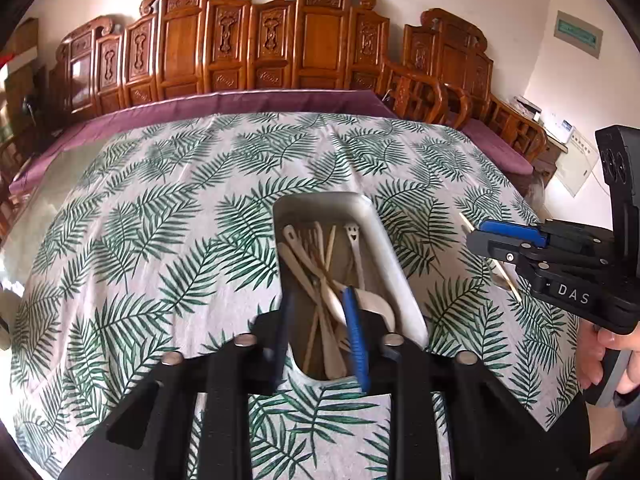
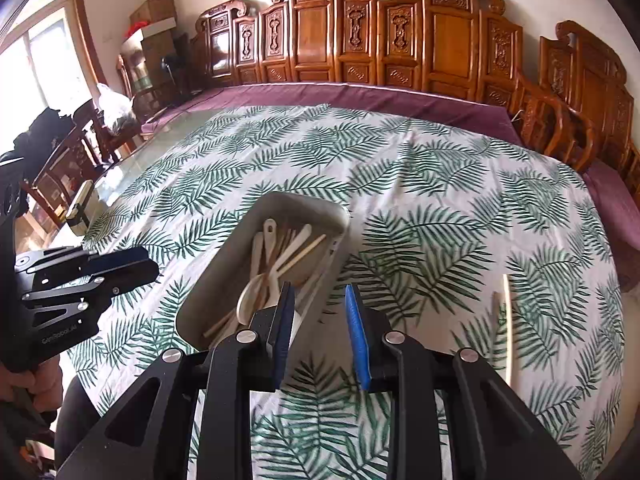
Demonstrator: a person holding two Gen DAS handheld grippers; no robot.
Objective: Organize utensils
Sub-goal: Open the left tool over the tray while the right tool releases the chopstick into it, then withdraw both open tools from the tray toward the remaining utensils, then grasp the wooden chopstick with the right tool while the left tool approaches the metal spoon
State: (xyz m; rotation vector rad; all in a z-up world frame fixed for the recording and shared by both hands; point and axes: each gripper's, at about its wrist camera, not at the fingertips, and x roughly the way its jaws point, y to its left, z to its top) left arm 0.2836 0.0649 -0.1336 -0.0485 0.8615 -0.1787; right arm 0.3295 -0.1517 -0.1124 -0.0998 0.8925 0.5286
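Observation:
A metal tray (image 1: 390, 248) lies on the leaf-print cloth and holds several pale spoons, forks and chopsticks (image 1: 320, 264). My left gripper (image 1: 320, 320) hovers over the tray's near end, open, with nothing between its fingers. My right gripper (image 2: 320, 316) is open and empty above the cloth, just right of the tray (image 2: 208, 292) and its utensils (image 2: 276, 256). Two chopsticks (image 2: 507, 320) lie loose on the cloth to the right. One of these chopsticks (image 1: 508, 280) lies under the right gripper (image 1: 480, 238) in the left wrist view. The left gripper (image 2: 152, 270) shows at the left edge.
The leaf-print cloth (image 2: 420, 184) covers most of a glass table; bare glass (image 2: 132, 168) shows at the far left, with a small stand (image 2: 80, 208) on it. Carved wooden benches (image 1: 260, 40) with purple cushions line the far side. A hand (image 1: 600, 352) grips the right handle.

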